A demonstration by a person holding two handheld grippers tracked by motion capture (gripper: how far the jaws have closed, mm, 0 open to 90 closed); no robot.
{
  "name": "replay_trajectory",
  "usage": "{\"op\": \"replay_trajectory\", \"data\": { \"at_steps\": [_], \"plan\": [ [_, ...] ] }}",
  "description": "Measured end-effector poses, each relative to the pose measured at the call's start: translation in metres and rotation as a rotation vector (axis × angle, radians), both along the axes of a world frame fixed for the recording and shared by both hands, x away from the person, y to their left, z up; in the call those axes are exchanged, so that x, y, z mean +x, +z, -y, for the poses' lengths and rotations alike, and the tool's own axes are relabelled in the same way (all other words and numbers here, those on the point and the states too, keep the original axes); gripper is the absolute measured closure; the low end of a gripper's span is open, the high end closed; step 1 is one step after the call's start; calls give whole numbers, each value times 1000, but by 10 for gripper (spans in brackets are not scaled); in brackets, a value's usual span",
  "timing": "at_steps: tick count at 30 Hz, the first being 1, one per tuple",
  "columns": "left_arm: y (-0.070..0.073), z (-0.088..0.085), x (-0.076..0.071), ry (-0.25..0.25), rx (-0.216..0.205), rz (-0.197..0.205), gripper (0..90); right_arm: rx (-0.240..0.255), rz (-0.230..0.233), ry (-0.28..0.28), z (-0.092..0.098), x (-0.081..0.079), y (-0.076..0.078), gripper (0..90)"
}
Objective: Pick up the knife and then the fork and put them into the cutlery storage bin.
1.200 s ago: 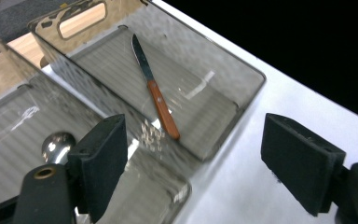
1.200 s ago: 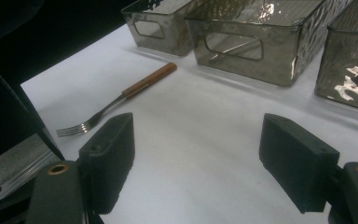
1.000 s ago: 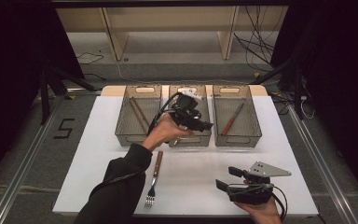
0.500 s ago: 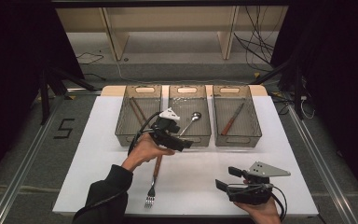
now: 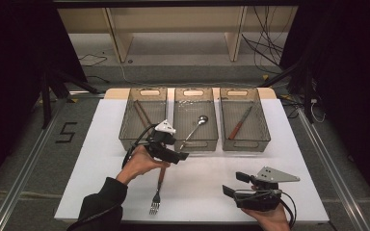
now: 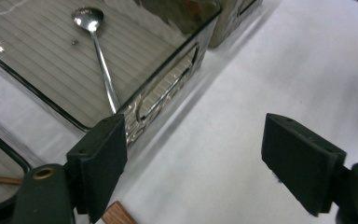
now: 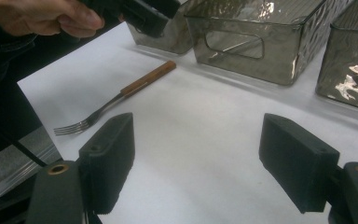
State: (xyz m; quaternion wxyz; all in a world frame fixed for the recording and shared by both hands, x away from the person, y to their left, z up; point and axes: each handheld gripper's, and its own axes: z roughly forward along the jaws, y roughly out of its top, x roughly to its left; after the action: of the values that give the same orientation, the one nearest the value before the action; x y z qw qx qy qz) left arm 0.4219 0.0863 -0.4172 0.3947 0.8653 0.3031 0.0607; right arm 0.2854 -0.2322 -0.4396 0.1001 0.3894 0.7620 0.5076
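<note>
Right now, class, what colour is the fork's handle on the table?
Brown wood, on the metal fork; clearest in the right gripper view.

fork handle [image 5: 161,174]: its upper end is hidden under the left tongs [image 5: 174,156] in the high view; in the left gripper view only a brown corner [image 6: 117,216] shows at the bottom edge.
spoon [image 6: 96,47]: the handle's lower end is lost behind the tray wall [image 6: 168,91].
left tray's piece [image 5: 141,114]: too small to identify.
right tray [image 7: 354,60]: cut off by the right gripper view's edge.
right hand [image 5: 270,220]: cut off by the bottom edge.
</note>
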Motion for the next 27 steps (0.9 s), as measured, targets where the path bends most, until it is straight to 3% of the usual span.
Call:
{"op": "replay_trajectory", "data": {
  "at_steps": [5,17,22,27],
  "plan": [
    [-6,2,-4,-22,21,-5,341,0,-3,0,0,0,0,275],
    [-26,-3,-10,-29,124,-19,748,-3,-3,1,-1,0,-1,275],
    [-35,-6,-9,-45,180,-31,848,-5,-2,3,-1,0,-1,275],
    [-42,-6,-8,-43,193,-51,889,-5,0,3,-1,0,-1,275]
  ]
}}
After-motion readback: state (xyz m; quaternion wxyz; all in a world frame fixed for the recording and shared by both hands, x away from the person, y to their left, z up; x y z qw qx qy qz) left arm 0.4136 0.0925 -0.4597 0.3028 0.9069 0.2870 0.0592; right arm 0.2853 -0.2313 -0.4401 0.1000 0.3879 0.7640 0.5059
